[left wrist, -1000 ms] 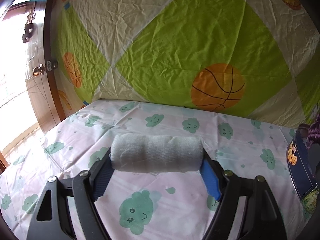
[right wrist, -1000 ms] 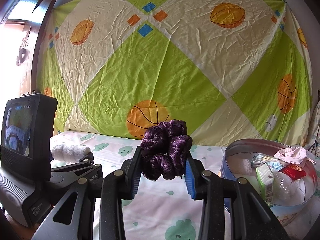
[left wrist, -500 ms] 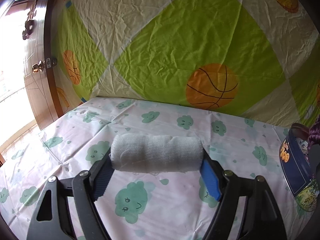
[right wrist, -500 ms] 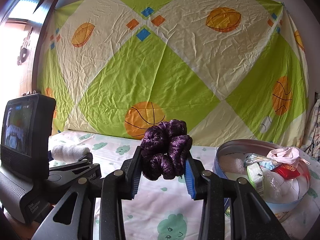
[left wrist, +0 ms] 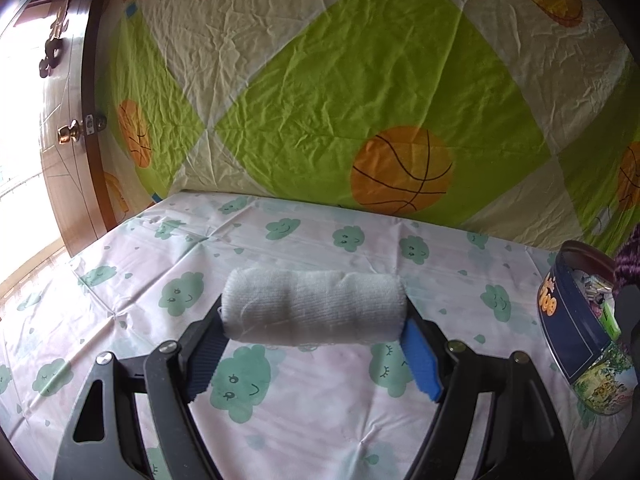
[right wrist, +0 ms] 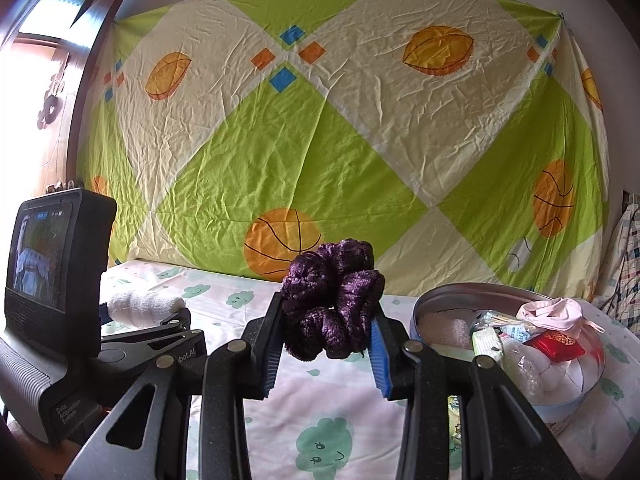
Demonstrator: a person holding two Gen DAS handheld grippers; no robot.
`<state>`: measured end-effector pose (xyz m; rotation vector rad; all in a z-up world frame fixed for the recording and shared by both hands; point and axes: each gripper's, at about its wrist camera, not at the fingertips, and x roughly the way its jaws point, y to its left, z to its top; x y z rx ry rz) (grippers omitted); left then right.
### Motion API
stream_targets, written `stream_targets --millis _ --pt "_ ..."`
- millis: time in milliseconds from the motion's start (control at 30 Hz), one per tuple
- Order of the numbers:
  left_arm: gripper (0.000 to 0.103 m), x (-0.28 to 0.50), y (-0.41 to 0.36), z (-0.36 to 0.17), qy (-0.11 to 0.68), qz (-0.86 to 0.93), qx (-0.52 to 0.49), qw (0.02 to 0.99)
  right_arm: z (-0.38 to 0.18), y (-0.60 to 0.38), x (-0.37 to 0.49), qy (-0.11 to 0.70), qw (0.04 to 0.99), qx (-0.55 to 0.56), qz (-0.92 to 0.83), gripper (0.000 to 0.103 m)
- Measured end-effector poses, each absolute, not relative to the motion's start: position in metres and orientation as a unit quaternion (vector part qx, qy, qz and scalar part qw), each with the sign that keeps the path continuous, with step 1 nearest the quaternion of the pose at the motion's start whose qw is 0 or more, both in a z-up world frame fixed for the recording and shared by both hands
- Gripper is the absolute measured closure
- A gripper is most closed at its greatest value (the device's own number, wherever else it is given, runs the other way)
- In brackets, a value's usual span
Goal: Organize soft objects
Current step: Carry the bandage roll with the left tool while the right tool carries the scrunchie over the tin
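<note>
Grippers are both carrying their loads as they were a second ago: the left gripper is pinching a rolled white towel end to end between widely spread fingers, and the right gripper is squeezing a purple scrunchie between narrower-set fingers. Against the earlier frames, the round tin is sitting further into the left view and lower and more central in the right view, and the basketball sheet on the wall is sliding leftward in both. Nothing is lying on the cloud-print cloth ahead of the towel, up to the wall. The tin's rim is standing at the right, already holding small packets and pink fabric.
</note>
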<state>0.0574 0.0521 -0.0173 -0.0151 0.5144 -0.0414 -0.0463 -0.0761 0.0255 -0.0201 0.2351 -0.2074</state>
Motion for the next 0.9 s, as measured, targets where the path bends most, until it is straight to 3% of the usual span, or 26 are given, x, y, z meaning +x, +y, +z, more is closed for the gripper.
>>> stream_targets --millis 900 --pt "0.024 0.025 -0.007 -0.018 0.264 -0.085 0.009 0.961 0.028 -0.122 -0.092 0.103 0.985 -0.024 -0.137 0.063"
